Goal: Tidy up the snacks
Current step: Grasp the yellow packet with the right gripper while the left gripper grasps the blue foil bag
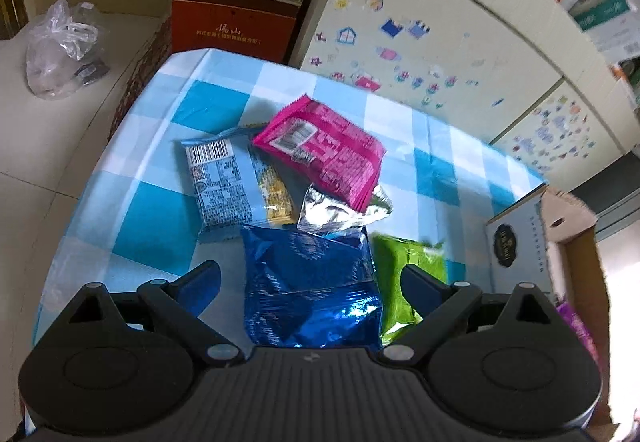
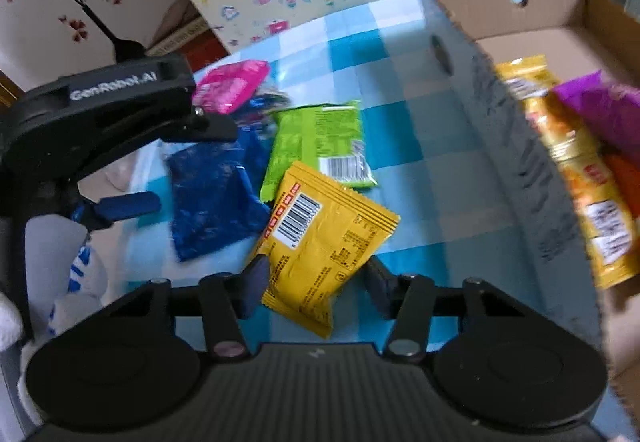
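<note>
Two grippers in view. Right gripper [image 2: 316, 274], lower centre of frame, jaws clenched on yellow packet [image 2: 324, 242], beside cardboard box [image 2: 520, 170] at right. Left gripper [image 1: 310, 278] jaws released, spread over blue packet [image 1: 312, 282], lower centre, on checked cloth [image 1: 152, 210].

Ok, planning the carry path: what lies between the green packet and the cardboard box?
Only bare checked tablecloth lies between the green packet and the cardboard box wall; no other snack sits on that stretch. The right wrist view shows it.
</note>
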`<state>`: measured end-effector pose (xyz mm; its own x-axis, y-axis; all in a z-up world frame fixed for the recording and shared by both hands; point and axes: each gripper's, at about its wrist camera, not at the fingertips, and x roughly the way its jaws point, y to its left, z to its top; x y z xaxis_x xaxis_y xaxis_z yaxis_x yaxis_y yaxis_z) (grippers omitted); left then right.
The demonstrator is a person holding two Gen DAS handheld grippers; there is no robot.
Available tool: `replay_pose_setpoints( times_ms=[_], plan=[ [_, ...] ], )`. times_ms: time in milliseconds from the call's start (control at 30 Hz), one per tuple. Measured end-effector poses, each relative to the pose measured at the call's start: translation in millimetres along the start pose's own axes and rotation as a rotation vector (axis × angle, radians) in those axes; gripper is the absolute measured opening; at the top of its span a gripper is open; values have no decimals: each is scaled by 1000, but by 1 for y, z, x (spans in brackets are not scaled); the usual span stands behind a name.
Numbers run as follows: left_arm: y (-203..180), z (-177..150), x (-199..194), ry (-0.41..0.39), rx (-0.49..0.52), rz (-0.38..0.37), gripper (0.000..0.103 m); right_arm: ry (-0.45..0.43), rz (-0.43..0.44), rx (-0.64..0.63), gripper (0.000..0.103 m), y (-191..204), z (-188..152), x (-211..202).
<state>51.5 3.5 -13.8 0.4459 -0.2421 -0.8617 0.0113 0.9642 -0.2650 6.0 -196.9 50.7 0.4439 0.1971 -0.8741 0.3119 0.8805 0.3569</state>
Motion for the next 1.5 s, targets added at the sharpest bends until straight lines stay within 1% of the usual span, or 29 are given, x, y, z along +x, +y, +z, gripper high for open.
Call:
replay_pose_setpoints(
  times_ms=[67, 133, 267, 367, 467, 600, 767, 933, 1033, 1133, 1267, 1367, 1467, 1500],
  plan=[
    [-3, -2, 6, 11, 12, 11, 99, -1, -39, 23, 51, -8, -1, -2],
    [-5, -5, 11, 26, 21, 14, 99, 4, -32, 51, 51, -14, 0, -3],
    [-8, -11, 21, 45, 36, 47, 99, 2, -34, 43, 52, -15, -1, -5],
    [-10, -17, 24, 35, 66, 72, 102, 14, -26, 52, 56, -14, -1, -3],
    [-15, -19, 26, 34, 106, 94, 102, 12, -15, 48, 66, -12, -1, -2],
    [-17, -22, 28, 31, 124, 130, 102, 0, -30, 16, 69, -6, -1, 0],
    [-13, -23, 26, 23, 125, 167, 99, -20, -26, 6, 74, -3, -1, 3],
    [-12, -24, 23, 14, 124, 179, 94, -39, -55, -46, 74, 5, -4, 6],
    [-11, -24, 22, 8, 115, 182, 91, -52, -72, -76, 75, 10, -7, 7],
    [-8, -23, 20, 2, 94, 178, 88, -76, -87, -78, 75, 13, -9, 9],
    [-6, -23, 18, -4, 73, 174, 86, -99, -116, -99, 74, 17, -11, 11],
    [-8, -24, 18, -9, 82, 181, 85, -122, -155, -145, 70, 23, -15, 13],
    [-7, -26, 17, -16, 87, 180, 82, -134, -145, -157, 57, 24, -16, 11],
    [-6, -26, 16, -18, 85, 176, 81, -131, -142, -152, 56, 23, -15, 11]
  ],
)
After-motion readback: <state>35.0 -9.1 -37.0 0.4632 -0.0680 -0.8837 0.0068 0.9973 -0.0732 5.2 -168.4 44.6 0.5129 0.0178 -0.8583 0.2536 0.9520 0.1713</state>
